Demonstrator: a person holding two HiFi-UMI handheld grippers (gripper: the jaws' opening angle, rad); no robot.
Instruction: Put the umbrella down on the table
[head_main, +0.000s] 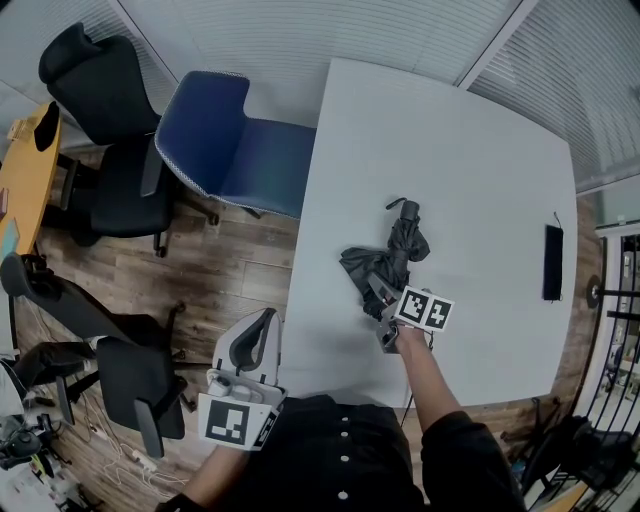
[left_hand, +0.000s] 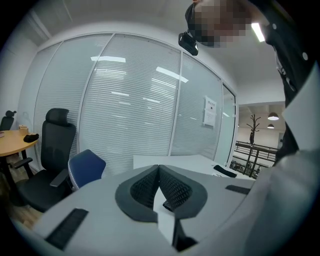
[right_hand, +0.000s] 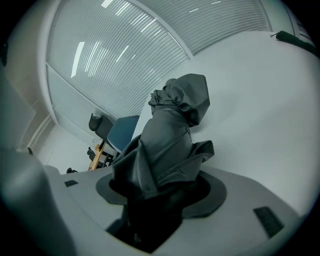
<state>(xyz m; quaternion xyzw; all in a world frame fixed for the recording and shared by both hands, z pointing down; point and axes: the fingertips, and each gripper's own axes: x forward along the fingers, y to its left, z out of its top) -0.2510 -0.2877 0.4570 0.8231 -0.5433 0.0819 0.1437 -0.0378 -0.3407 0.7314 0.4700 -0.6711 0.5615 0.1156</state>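
Here our left claw (head_main: 262, 330) hangs off the desk's (head_main: 480, 170) near-left corner, its jaws pressed together on nothing. By the middle of the near edge, our right claw (head_main: 388, 318) grips the folded umbrella (head_main: 398, 245) at its handle end, jaws spread wide around it. The umbrella points toward the far edge and looks down on the desk, or nearly. We judge that what remains is to settle it, let go, and draw back.

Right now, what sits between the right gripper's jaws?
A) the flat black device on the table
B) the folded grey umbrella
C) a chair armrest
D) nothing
B: in the right gripper view, the folded grey umbrella fills the gap in the right gripper, whose jaws close on the umbrella's lower end.
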